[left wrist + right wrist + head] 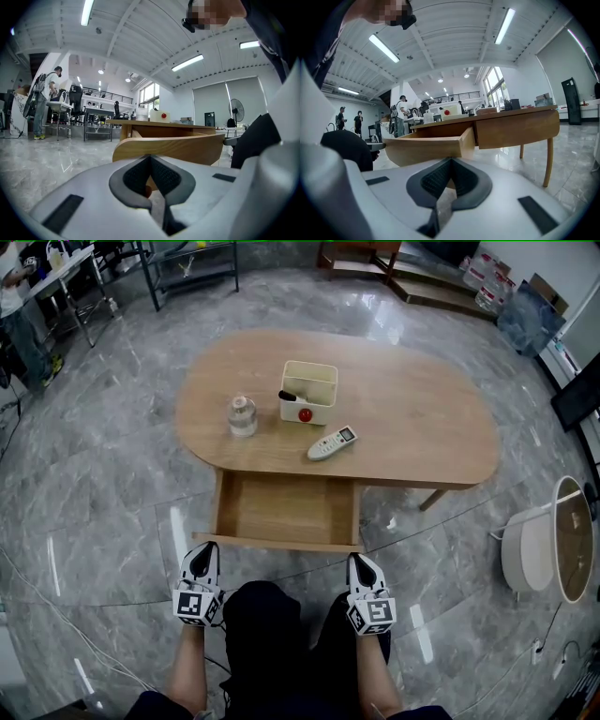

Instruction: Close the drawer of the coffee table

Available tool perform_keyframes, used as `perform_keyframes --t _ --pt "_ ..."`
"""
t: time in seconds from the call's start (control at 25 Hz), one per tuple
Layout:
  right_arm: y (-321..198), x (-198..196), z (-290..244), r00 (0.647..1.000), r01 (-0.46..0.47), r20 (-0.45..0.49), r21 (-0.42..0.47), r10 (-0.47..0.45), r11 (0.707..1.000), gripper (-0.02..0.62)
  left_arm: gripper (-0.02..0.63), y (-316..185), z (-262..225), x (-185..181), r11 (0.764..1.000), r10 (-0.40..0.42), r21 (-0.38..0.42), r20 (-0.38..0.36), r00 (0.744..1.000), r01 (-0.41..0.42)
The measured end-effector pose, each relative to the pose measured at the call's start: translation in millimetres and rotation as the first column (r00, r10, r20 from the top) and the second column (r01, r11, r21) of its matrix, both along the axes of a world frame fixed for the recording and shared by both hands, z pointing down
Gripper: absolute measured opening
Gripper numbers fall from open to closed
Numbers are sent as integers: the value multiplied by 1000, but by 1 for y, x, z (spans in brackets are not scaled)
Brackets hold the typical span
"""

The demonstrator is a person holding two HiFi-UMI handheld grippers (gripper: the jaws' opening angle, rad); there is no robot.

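Observation:
The oval wooden coffee table (422, 418) stands in front of me with its drawer (281, 512) pulled out towards me; the drawer looks empty. Both grippers are low, just short of the drawer's front panel (277, 543). My left gripper (202, 551) is shut near the panel's left end, my right gripper (363, 562) is shut near its right end, and neither holds anything. In the left gripper view the shut tip (150, 157) faces the curved front panel (173, 147) close ahead. The right gripper view shows its shut tip (451, 160) just below the panel (426, 149).
On the tabletop stand a cream box (308, 393) with a red ball, a glass jar (242, 415) and a remote (332, 442). A round white side table (548, 545) is at the right. Cables lie on the marble floor (84, 521). My knees are between the grippers.

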State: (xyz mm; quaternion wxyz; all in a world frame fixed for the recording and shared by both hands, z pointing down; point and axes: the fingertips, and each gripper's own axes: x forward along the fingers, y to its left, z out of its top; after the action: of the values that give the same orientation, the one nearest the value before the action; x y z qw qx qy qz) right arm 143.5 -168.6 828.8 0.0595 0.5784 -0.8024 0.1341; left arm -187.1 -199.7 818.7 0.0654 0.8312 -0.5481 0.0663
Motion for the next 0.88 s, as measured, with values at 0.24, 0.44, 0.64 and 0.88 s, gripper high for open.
perform_keyframes --t 0.24,0.44,0.64,0.88 --pt "0 2 -4 1000 -1 4 8 1 1000 26 25 0 -3 2 1000 -3 4 0 1000 3" --pt "0 2 -10 1000 4 3 12 -4 1000 26 25 -1 -8 2 1000 1 16 -1 1000 -1" --pt "-1 1 -12 1000 8 -2 17 -8 1000 26 25 -2 -10 1 1000 -2 17 -5 1000 2" --pt "-4 2 -16 1000 6 -1 30 -6 1000 26 25 -4 -15 1 1000 -2 19 -9 1000 2"
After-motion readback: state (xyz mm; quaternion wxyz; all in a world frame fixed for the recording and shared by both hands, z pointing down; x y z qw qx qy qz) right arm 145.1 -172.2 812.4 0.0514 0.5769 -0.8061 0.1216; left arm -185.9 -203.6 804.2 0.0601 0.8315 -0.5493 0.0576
